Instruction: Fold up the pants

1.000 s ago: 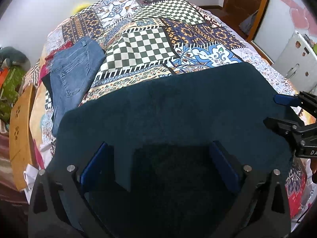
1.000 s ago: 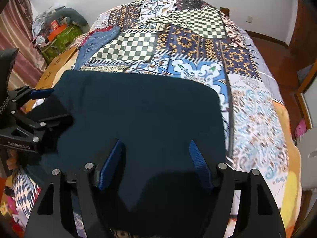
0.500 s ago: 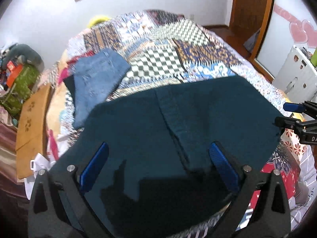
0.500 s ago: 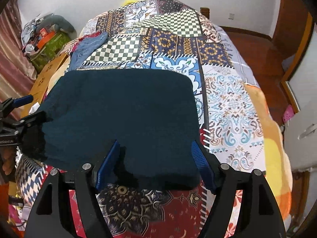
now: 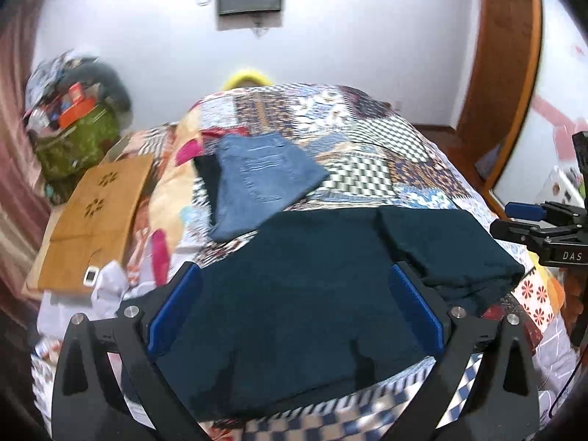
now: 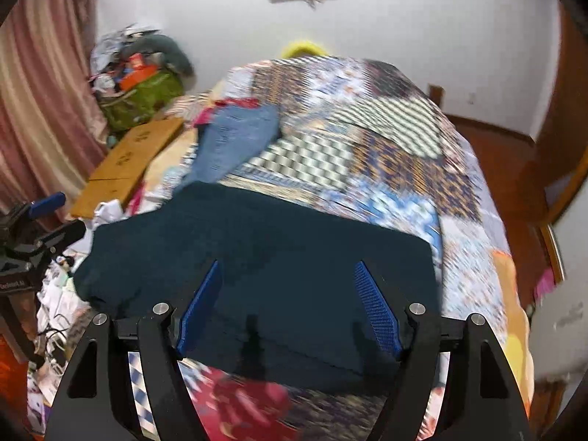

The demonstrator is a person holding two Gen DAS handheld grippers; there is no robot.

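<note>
Ahead of my claws the patchwork bed [image 5: 367,161] lies flat and bare beyond the dark folded pants [image 5: 294,294], room enough to pass. Far left, folded jeans [image 5: 257,180] take one corner. Off the left edge a cardboard box [image 5: 95,213] and green bag [image 5: 73,143] crowd the floor.

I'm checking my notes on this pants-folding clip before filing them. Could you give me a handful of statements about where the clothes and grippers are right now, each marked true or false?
1. The dark teal pants lie folded on the patchwork quilt. True.
2. The left gripper is clamped on the pants. False: its blue pads stand apart above the cloth.
3. A folded pair of blue denim jeans lies beyond the teal pants. True.
4. The jeans lie on top of the teal pants. False: they sit apart, with quilt showing between them.
5. The right gripper is open. True.
</note>
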